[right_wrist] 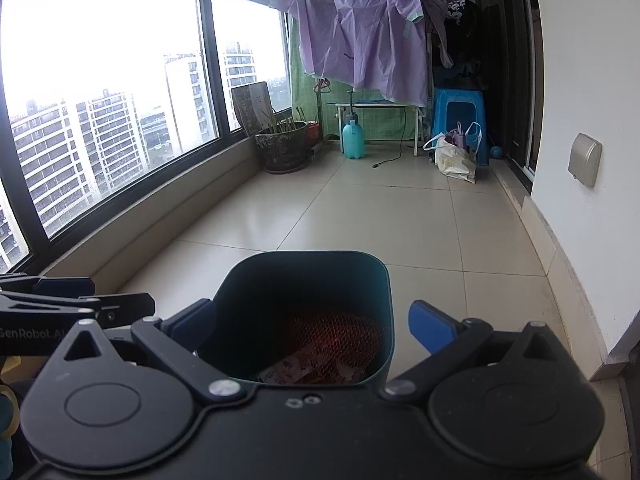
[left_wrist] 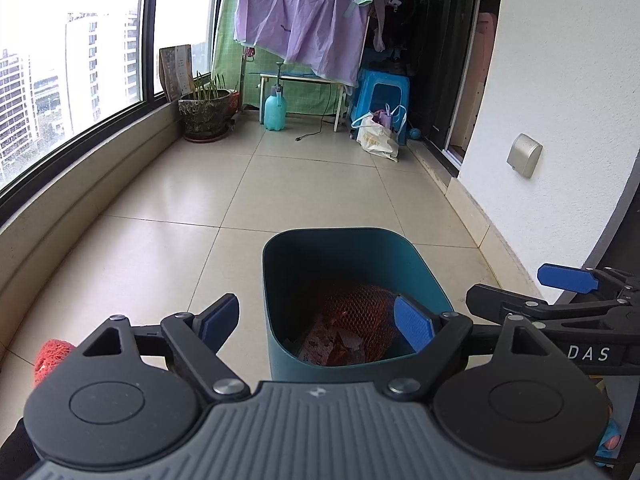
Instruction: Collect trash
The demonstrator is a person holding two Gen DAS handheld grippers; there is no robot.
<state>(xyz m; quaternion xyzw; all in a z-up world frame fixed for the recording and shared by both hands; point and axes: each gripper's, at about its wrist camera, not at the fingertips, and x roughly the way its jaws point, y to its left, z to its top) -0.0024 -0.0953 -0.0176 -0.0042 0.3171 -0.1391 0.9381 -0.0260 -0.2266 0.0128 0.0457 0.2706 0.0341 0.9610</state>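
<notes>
A teal trash bin stands on the tiled floor right in front of both grippers; it also shows in the right wrist view. Inside lie a red mesh net and crumpled printed wrappers; the net and wrappers show in the right view too. My left gripper is open and empty, its right finger over the bin's rim. My right gripper is open and empty, straddling the bin's near side. The right gripper appears at the right of the left view.
A window ledge runs along the left. At the far end stand a potted plant, a teal spray bottle, a blue stool, a plastic bag and hanging purple cloth. A white wall is at the right.
</notes>
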